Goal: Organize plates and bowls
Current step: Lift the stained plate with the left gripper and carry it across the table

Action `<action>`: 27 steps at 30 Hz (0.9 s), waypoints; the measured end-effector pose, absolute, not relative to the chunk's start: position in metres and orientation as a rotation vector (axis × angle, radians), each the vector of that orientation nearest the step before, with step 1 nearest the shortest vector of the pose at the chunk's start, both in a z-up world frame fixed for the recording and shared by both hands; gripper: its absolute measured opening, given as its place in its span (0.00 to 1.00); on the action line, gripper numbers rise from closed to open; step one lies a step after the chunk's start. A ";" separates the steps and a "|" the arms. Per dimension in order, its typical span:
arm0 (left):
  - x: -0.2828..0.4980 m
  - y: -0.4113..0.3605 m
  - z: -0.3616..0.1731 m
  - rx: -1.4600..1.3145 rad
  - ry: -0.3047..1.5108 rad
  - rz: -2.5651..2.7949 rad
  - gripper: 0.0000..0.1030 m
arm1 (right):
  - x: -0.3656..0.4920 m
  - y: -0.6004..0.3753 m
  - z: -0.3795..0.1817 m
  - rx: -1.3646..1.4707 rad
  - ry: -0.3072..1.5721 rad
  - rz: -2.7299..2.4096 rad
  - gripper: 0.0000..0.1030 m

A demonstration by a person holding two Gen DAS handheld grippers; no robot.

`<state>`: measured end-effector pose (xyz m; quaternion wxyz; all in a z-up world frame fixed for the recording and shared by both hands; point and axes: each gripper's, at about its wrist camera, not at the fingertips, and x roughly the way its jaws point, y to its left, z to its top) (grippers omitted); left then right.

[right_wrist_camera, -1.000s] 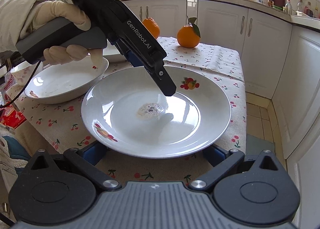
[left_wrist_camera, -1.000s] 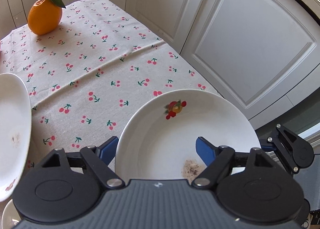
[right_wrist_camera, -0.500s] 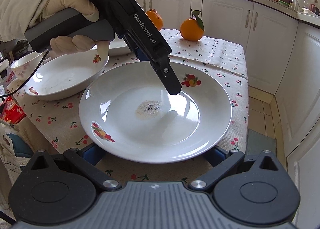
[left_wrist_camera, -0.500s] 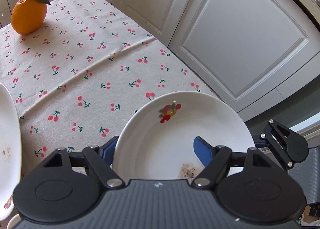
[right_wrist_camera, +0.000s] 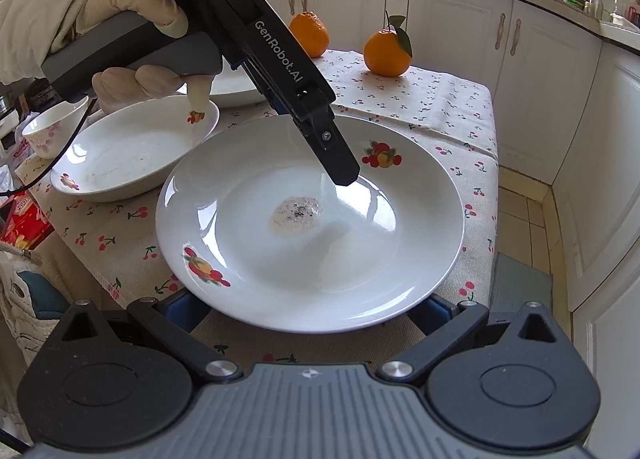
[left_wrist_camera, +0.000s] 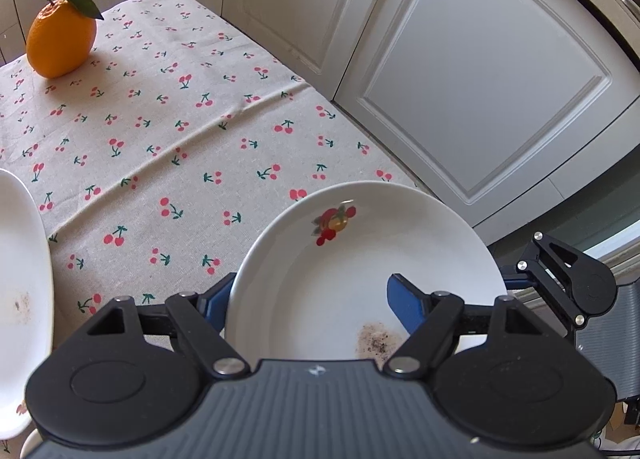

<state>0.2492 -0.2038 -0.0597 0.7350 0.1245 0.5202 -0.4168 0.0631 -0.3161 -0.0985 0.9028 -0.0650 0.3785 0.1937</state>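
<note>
A white plate (right_wrist_camera: pixel 312 259) with fruit prints and a dirty spot in its middle lies on the cherry tablecloth near the table's right edge; it also shows in the left wrist view (left_wrist_camera: pixel 360 275). My left gripper (left_wrist_camera: pixel 308 299) is open and straddles the plate's rim, one blue finger (left_wrist_camera: pixel 404 299) over the plate, the other outside. Seen from the right wrist, its fingertip (right_wrist_camera: pixel 340 167) hangs just above the plate. My right gripper (right_wrist_camera: pixel 312 307) is open, its fingers under the plate's near rim. A second white dish (right_wrist_camera: pixel 132 151) lies to the left.
Two oranges (right_wrist_camera: pixel 386 53) stand at the far end of the table. A small flowered bowl (right_wrist_camera: pixel 52 131) sits at the far left and another plate (right_wrist_camera: pixel 228 87) lies behind the left gripper. White cabinets (left_wrist_camera: pixel 460 79) and a tiled floor border the table's right edge.
The left gripper has shifted slightly back and to the right over the plate. The right gripper has crept closer under the plate's near rim. Both stay open.
</note>
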 end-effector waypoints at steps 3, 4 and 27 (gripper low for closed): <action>0.255 -0.201 -0.057 0.261 1.132 -0.910 0.76 | 0.069 -0.320 -0.094 -0.117 0.774 0.414 1.00; 0.257 -0.201 -0.057 0.256 1.127 -0.907 0.76 | 0.071 -0.320 -0.093 -0.120 0.769 0.416 1.00; 0.320 -0.222 -0.064 0.246 1.051 -0.845 0.76 | 0.148 -0.338 -0.101 -0.190 0.767 0.417 1.00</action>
